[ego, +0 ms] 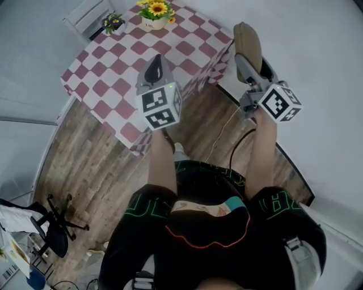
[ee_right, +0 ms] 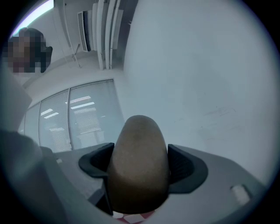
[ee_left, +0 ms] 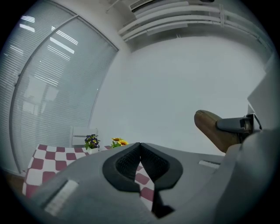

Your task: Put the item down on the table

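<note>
A smooth brown oblong item (ee_right: 139, 164) sits clamped between the jaws of my right gripper (ee_right: 140, 165). In the head view that brown item (ego: 247, 44) sticks up from the right gripper (ego: 249, 63), held in the air to the right of the table, over the wall side. The left gripper view also catches the brown item (ee_left: 212, 130) at its right. My left gripper (ego: 155, 70) hovers over the red-and-white checked table (ego: 105, 73); its jaws are pressed together with nothing between them, as seen on the left gripper (ee_left: 140, 162).
A pot of sunflowers (ego: 156, 12) and a small pot of purple flowers (ego: 112, 22) stand at the table's far side. A black office chair (ego: 54, 225) stands on the wooden floor at lower left. A cable (ego: 233, 150) trails past the person's legs.
</note>
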The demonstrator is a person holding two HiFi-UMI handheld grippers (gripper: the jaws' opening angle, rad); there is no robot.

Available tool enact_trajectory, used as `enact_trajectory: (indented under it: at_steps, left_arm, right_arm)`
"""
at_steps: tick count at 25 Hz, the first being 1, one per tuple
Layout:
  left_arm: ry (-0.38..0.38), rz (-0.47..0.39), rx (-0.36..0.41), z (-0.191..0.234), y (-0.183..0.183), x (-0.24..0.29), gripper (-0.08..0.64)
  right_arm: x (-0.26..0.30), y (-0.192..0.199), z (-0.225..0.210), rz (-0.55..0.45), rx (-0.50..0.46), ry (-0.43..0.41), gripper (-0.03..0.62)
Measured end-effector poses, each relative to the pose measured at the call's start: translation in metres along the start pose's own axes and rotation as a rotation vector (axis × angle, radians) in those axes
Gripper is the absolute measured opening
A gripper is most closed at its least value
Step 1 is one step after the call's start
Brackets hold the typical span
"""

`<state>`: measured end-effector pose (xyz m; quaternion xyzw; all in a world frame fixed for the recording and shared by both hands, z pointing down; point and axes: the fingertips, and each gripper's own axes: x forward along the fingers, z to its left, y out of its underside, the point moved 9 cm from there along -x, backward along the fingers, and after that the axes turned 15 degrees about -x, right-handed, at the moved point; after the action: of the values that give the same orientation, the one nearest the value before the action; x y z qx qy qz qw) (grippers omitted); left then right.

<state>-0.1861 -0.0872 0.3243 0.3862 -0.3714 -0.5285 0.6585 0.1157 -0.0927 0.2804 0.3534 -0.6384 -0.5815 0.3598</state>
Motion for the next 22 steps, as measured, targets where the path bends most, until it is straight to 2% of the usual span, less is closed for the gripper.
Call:
enact_trajectory:
  at_steps: [7,12,19,22]
  left_arm:
    - [0.04,0.014,-0.048,0.011,0.0,0.03,0.009]
    - [0.084,0.016,-0.073,0.002,0.001,0.044,0.009]
    - [0.065,0.007,-0.127,0.022,-0.005,0.04,0.009]
    - [0.052,-0.008,-0.134,0.029,-0.006,0.034,0.009]
  right_arm:
    - [0.015,-0.012,-0.006,0.004,-0.049,0.056,0.383]
    - [0.01,-0.027,-0.017,-0.002,-0.076,0.106,0.383]
    - [0.023,-0.031,-0.012,-0.003,-0.082,0.173,0.383]
    - [0.031,-0.033,-0.011,-0.016,-0.083,0.158,0.383]
